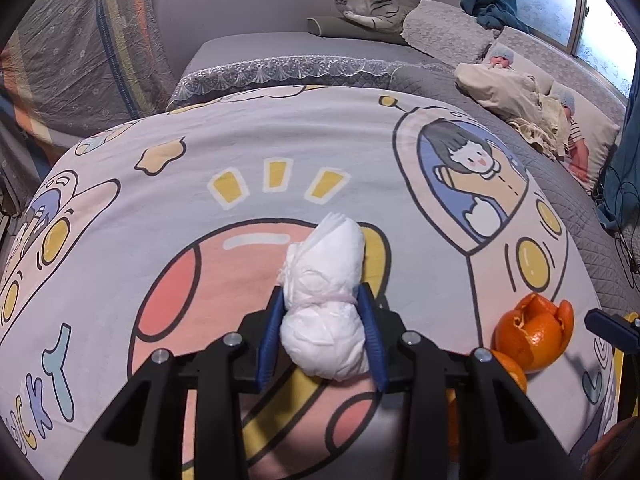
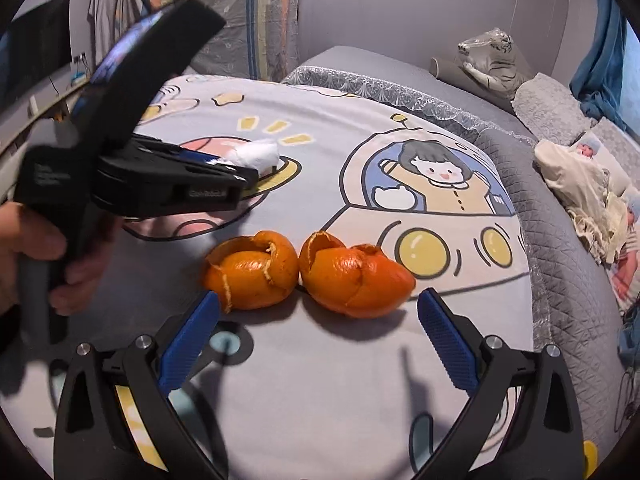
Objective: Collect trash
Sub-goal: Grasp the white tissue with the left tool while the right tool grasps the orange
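The left tool clenches a white diaper bundle; the right tool gapes wide before two orange peels.

Both grippers are matte black frames with triangular cut-outs and silver screw heads at the joints. The left gripper and the right gripper each carry ribbed blue finger pads. A bare hand wraps a dark handle.

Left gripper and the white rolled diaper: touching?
Touching. The left wrist view shows both blue pads pressed against the diaper's sides, pinching it.
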### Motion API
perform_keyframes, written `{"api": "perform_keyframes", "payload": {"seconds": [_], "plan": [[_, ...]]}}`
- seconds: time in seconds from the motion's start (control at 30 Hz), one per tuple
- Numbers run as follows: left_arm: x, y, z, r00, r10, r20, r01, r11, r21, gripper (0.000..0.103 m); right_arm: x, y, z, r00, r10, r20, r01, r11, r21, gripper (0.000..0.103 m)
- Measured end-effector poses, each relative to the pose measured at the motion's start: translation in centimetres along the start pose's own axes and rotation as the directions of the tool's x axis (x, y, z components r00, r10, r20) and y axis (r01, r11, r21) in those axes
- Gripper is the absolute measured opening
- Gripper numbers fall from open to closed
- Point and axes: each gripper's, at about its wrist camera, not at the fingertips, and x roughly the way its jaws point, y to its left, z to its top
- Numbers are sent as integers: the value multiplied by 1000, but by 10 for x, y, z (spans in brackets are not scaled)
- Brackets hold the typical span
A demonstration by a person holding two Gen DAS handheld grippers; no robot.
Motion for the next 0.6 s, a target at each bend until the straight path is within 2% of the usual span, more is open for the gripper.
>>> {"api": "perform_keyframes", "payload": {"seconds": [0.23, 0.6], "plan": [[6, 7, 6, 1000, 15, -6, -15, 1000, -11, 35, 20, -2, 13, 1000, 21, -21, -21, 1000, 8, 95], [18, 14, 21, 999, 44, -17, -45, 998, -43, 35, 48, -20, 25, 994, 101, -49, -95, 988, 120, 96]]}}
